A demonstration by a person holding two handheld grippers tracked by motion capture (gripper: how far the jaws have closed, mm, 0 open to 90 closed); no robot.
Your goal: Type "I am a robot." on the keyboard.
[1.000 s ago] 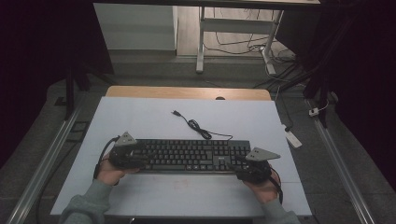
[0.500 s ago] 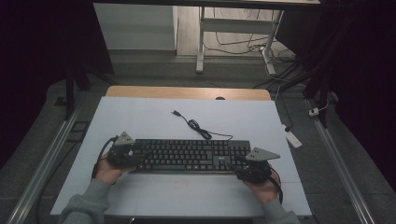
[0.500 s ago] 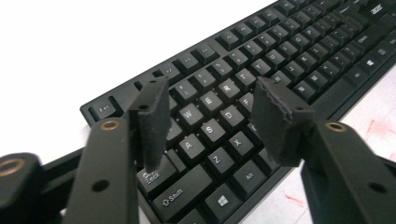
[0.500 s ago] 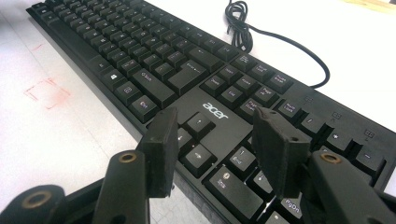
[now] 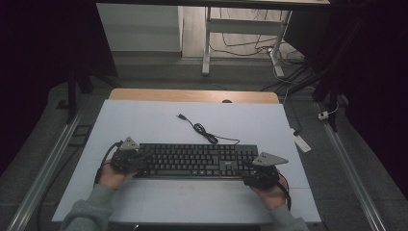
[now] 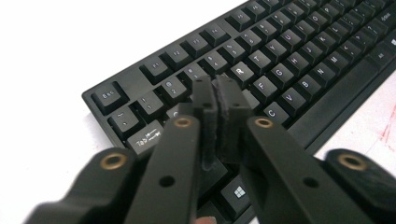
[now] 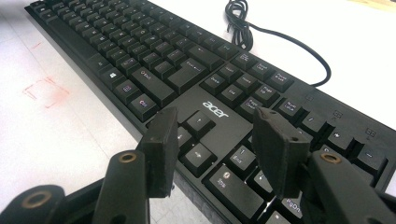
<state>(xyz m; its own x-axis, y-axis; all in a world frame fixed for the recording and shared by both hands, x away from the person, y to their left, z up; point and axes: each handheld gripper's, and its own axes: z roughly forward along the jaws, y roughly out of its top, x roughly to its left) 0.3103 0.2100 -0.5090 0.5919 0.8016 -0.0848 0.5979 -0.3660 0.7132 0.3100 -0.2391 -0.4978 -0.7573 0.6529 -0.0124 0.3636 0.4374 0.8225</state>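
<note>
My left claw (image 6: 217, 100) clenched empty over keyboard (image 5: 195, 160) left end; right claw (image 7: 217, 140) released above arrow keys, w/ keyboard on tabletop (image 5: 144, 125).

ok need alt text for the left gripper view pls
The left gripper, its black jaws pressed together, hovers over the left end of a black keyboard near the Tab and number keys. The keyboard lies on a white table.
</note>
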